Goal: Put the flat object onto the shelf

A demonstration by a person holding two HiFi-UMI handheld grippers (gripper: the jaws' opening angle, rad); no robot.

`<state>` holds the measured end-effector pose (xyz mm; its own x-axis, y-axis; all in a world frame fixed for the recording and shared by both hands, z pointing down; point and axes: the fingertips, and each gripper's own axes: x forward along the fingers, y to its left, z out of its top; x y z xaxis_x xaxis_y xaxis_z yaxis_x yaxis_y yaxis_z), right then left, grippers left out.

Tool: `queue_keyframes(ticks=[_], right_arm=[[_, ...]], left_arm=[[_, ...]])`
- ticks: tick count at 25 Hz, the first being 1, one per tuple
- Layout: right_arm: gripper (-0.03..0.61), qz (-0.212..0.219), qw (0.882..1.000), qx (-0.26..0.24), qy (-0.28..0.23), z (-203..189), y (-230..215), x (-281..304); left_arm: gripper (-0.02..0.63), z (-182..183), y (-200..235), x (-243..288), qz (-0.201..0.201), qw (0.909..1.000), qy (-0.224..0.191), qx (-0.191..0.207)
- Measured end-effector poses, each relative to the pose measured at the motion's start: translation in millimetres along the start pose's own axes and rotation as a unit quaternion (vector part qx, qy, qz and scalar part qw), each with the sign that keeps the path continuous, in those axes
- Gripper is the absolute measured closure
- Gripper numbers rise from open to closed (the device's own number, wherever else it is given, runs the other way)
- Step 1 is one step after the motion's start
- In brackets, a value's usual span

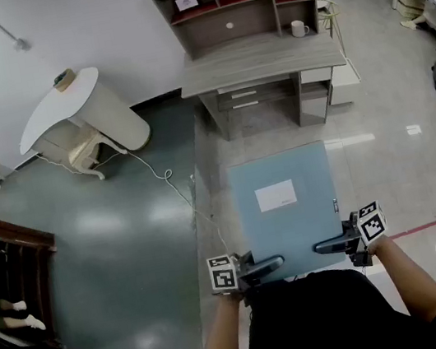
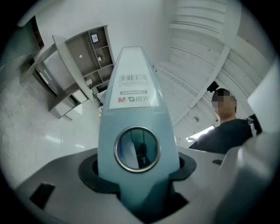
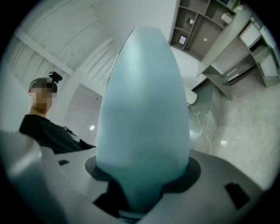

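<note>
Floor [image 1: 119, 229]: an open stretch separates the person from the furniture ahead.
Shelf [image 1: 236, 3]: an open-compartment unit standing on the grey desk surface [image 1: 260, 60]. It lies straight ahead of the load and well apart from it.
File box [image 1: 286, 207]: the task's flat object, pale blue, is carried level in the air in front of the person's body, with its broad labelled face up.
Long axis: it runs from the person toward the shelf. The near short edge is at the grippers, and the far short edge leads.
Left gripper [image 1: 272, 267]: it grips the near left corner, on the spine side.
Right gripper [image 1: 327, 246]: it grips the near right corner, on the plain edge opposite the spine.
Nearer hand: neither, since both sit level at the same near edge.
Left fingers [image 2: 57, 175]: they pinch the box's thickness, and their pads press both faces.
Right fingers [image 3: 227, 175]: they likewise pinch the box edge, with no gap showing.
Ring hole [image 2: 137, 148]: it sits on the spine just beyond the left fingers.
Coming move, as judged: carry the box forward along its own long axis, then raise it and slide the far edge in first.
</note>
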<state>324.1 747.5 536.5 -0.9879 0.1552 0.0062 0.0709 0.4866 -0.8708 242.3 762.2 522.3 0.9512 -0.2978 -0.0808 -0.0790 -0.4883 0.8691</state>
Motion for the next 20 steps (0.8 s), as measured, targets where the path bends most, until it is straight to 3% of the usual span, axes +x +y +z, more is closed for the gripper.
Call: queue_keyframes(ticks=[13,20], right_arm=[[0.299,0.037,0.998,0.043,-0.006,2.0,-14.9,7.8],[0.299,0.022,0.999,0.045,-0.001,48.2,-52.0,38.1]], left_arm=[[0.330,-3.0,15.4,-7.3,0.036,0.9989,-0.019,-0.024],[0.330,46.9,54.1,-30.4,0.021,0.9989,-0.026,-0.032]])
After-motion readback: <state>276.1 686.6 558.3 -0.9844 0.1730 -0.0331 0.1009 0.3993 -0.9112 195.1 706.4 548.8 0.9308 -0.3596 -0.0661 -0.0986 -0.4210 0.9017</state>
